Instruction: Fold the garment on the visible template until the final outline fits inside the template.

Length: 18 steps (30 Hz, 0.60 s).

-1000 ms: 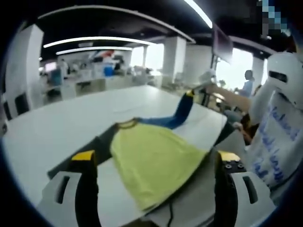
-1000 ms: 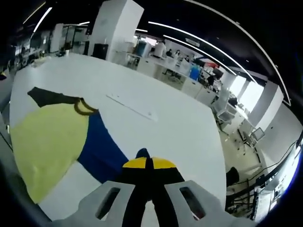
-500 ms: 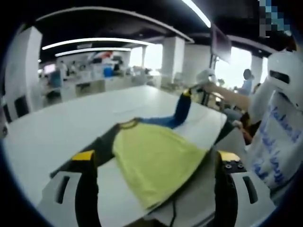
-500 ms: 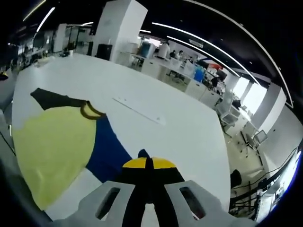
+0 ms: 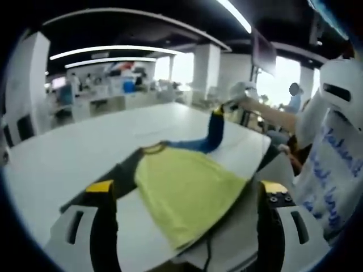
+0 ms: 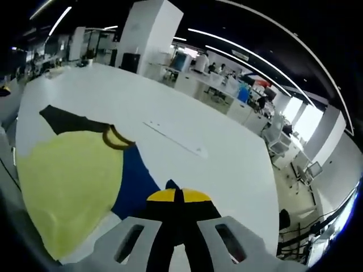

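Yellow cloth makes up the body of the garment (image 5: 184, 190), which lies flat on the white tabletop (image 5: 74, 153); it has a dark collar, a black sleeve (image 5: 116, 175) stretched to the left in the left gripper view and a blue sleeve (image 5: 212, 133) lifted off the surface at the far right; no template outline can be made out on the tabletop.

In the left gripper view the left gripper (image 5: 187, 192) is held low over the near edge of the tabletop, looking along the surface; its two black, yellow-tipped fingers (image 5: 102, 221) stand wide apart with nothing between them, and the garment's near hem lies between and beyond them.

In the right gripper view the right gripper (image 6: 178, 195) points out over the tabletop from above; its yellow tips are pressed together on the end of the blue sleeve (image 6: 136, 187), a small peak of blue cloth showing just past them; the yellow body (image 6: 71, 187) spreads to the left, the collar (image 6: 116, 139) beyond it and the black sleeve (image 6: 65, 119) far left; a faint thin line (image 6: 176, 139) runs across the tabletop beyond the garment.

At the right of the left gripper view that same gripper shows at the raised sleeve end, held by the person's outstretched arm; the person's white sleeve (image 5: 329, 170) carries blue handwriting, too blurred to read.
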Each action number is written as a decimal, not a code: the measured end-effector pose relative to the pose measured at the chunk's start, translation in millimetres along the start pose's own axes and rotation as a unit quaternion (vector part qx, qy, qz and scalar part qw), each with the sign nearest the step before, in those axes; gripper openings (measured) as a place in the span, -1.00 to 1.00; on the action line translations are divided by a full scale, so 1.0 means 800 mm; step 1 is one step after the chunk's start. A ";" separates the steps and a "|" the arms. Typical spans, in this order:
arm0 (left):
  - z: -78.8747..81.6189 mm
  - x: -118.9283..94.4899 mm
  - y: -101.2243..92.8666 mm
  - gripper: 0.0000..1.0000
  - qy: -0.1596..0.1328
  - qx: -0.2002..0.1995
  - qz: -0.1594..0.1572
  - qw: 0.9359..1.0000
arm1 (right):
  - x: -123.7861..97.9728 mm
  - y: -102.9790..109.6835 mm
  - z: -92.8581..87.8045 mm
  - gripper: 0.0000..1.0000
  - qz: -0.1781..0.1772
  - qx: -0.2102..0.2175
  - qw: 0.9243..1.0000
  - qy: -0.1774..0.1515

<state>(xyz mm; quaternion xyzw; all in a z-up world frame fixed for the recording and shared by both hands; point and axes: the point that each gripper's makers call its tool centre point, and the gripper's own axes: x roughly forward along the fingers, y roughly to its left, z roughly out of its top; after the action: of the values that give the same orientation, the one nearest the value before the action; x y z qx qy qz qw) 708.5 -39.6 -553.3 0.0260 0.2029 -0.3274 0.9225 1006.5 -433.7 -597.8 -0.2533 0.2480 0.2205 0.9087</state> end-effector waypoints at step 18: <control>-0.011 -0.007 0.007 0.99 0.019 -0.002 0.002 1.000 | 0.035 0.067 0.049 -0.98 0.040 -0.006 0.999 -0.029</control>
<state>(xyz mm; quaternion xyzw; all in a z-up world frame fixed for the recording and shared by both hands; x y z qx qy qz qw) 705.4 -30.2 -559.7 0.0306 0.2206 -0.3241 0.9194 1013.5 -361.7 -603.0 -0.2420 0.2298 0.2655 0.9045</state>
